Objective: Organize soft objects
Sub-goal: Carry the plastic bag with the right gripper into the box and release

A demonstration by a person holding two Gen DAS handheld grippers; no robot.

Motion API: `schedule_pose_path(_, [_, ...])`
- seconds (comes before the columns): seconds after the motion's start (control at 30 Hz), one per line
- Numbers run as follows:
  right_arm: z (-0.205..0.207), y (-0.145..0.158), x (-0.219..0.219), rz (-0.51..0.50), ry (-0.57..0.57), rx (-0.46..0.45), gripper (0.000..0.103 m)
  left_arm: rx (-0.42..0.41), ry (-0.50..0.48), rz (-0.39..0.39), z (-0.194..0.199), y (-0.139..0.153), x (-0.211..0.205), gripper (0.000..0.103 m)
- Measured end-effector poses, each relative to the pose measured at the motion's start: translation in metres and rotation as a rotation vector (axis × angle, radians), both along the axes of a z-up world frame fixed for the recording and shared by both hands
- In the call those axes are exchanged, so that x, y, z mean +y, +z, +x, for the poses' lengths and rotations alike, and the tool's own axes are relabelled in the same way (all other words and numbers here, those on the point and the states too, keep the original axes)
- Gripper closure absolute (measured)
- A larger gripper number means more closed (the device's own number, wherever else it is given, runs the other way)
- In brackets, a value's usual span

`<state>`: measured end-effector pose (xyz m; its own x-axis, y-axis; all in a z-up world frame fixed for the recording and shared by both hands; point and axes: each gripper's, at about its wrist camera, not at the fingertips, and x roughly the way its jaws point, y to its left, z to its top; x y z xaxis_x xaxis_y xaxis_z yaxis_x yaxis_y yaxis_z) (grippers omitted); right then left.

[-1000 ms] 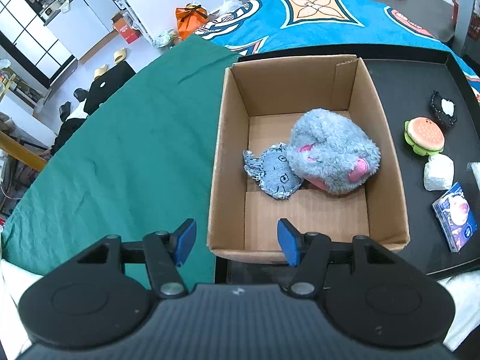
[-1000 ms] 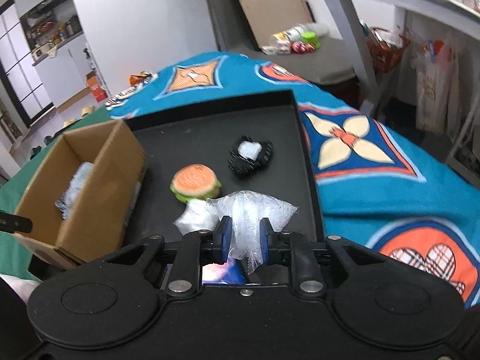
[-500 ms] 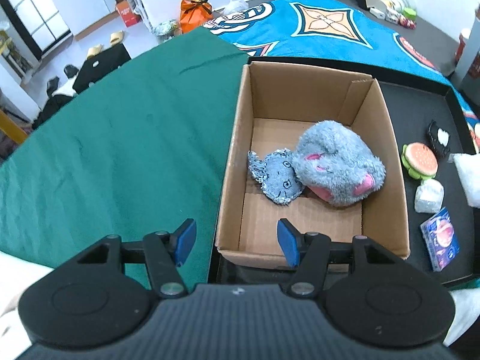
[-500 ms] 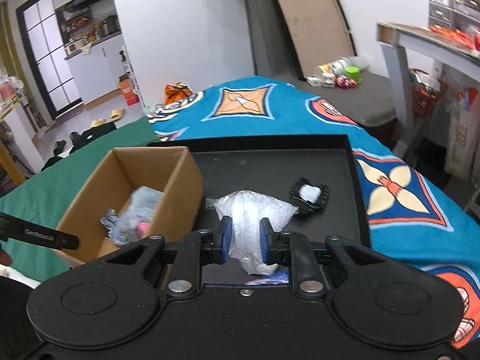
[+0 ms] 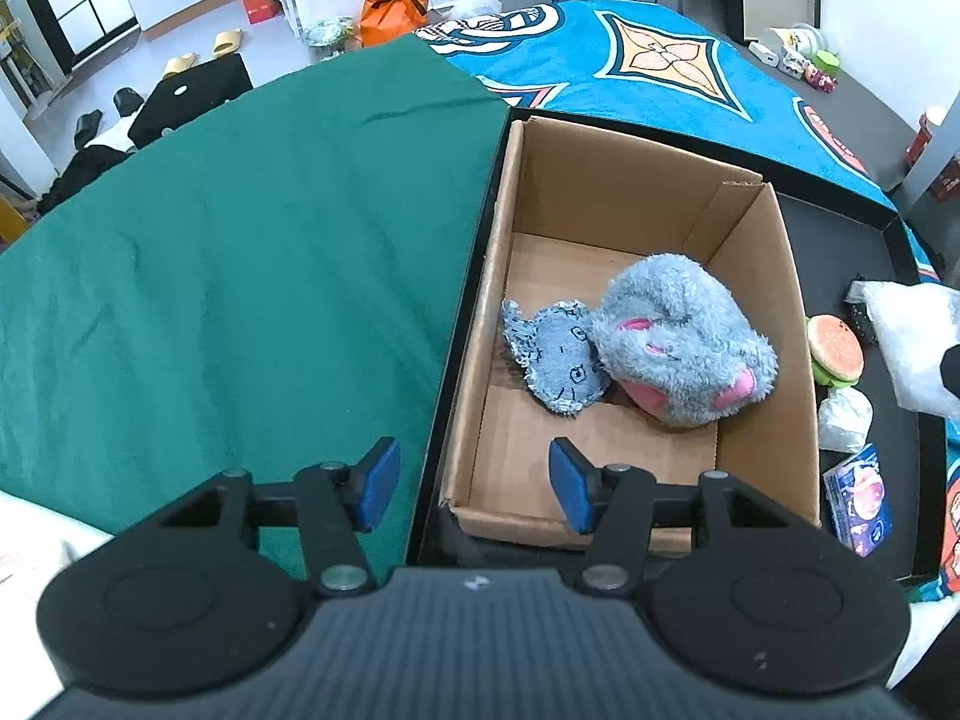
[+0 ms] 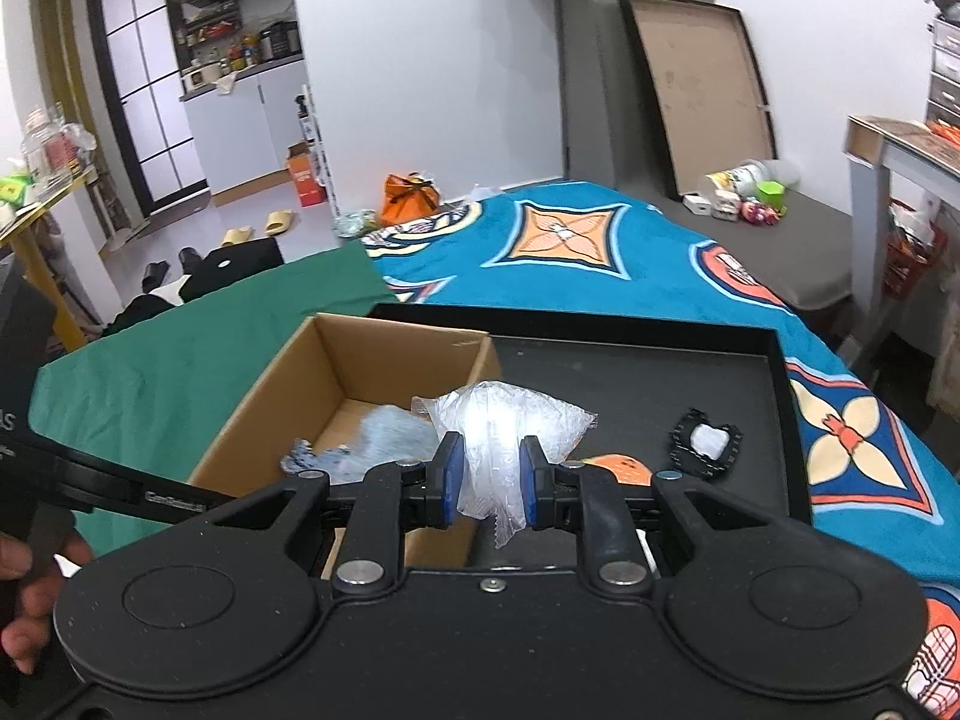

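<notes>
Bubble wrap (image 6: 507, 420) sits pinched between the jaws of the right gripper (image 6: 486, 483), bunched at the middle where the blue pads squeeze it, with crinkled ends fanning out above them and a small tail hanging below. It looks nearly weightless, soft and springy, and its plastic skin is likely slick, so a hold across the gathered middle, as now, seems the safest; a grip on a loose corner would probably let it slide out. Ahead of and below these jaws, slightly to their left, stands the open box (image 6: 273, 402), and the wad hangs over its near right corner rather than over the middle of the opening. Inside the box lie a grey plush (image 5: 684, 342) and a denim scrap (image 5: 558, 357), touching each other. The left gripper (image 5: 474, 483) has its jaws open with nothing between the pads, and they have just narrowed a little; they straddle the box's near left corner, one pad over the green cloth (image 5: 240, 276), the other over the box floor. To the right of the box, on the black tray (image 6: 630, 372), remain a burger toy (image 5: 834, 351), a white wad (image 5: 843, 417) and a small packet (image 5: 858, 498). The wrap probably needs carrying further left before release, since something so light could drift or catch on the rim.
</notes>
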<state>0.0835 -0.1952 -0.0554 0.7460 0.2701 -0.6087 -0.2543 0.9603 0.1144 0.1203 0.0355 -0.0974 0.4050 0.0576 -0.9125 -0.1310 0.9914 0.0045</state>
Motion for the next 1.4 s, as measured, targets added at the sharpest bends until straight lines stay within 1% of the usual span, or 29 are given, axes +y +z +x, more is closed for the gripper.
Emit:
schedule_pose_path(0.1, [0.000,0.002,0.010,-0.005,0.022,0.000,0.083,-0.002,0.001,-0.016,0.000,-0.001,0.003,0.049])
schedule_pose_path(0.2, [0.001,0.005,0.019,-0.008,0.038,-0.001,0.083,-0.005,0.002,-0.024,0.000,-0.002,0.005,0.055])
schedule_pose_path(0.27, [0.002,0.006,0.024,-0.005,0.046,0.000,0.083,0.000,0.000,-0.032,0.000,-0.003,0.006,0.066])
schedule_pose_path(0.3, [0.001,0.006,0.026,-0.003,0.051,0.000,0.083,0.005,-0.001,-0.036,0.001,-0.004,0.006,0.069])
schedule_pose_path(0.37, [0.001,0.007,0.031,-0.001,0.059,0.001,0.083,0.018,0.002,-0.044,0.001,-0.007,0.008,0.081])
schedule_pose_path(0.43, [0.002,0.009,0.036,0.000,0.067,0.001,0.083,0.025,0.003,-0.055,0.003,-0.009,0.010,0.085])
schedule_pose_path(0.57, [0.002,0.008,0.045,0.005,0.085,0.011,0.083,0.015,0.012,-0.053,0.001,-0.009,0.013,0.094])
schedule_pose_path(0.83, [0.003,0.008,0.061,0.021,0.107,0.022,0.084,-0.010,0.026,-0.096,-0.001,-0.009,0.022,0.094])
schedule_pose_path(0.93, [0.003,0.010,0.066,0.051,0.129,0.015,0.085,-0.017,0.029,-0.099,-0.002,-0.009,0.023,0.093])
schedule_pose_path(1.0, [0.002,0.010,0.069,0.043,0.141,0.015,0.085,-0.018,0.031,-0.103,-0.002,-0.010,0.024,0.093])
schedule_pose_path(1.1, [0.002,0.009,0.065,0.056,0.132,0.024,0.085,-0.010,0.033,-0.108,-0.001,-0.010,0.025,0.093])
schedule_pose_path(1.2, [0.000,0.007,0.058,0.039,0.120,0.030,0.084,-0.001,0.035,-0.113,-0.001,-0.011,0.025,0.093])
schedule_pose_path(1.27, [-0.001,0.004,0.052,0.035,0.110,0.040,0.083,0.005,0.027,-0.116,0.001,-0.011,0.024,0.091])
schedule_pose_path(1.4, [-0.005,-0.002,0.038,0.025,0.077,0.050,0.083,0.008,0.035,-0.105,0.001,-0.010,0.022,0.090])
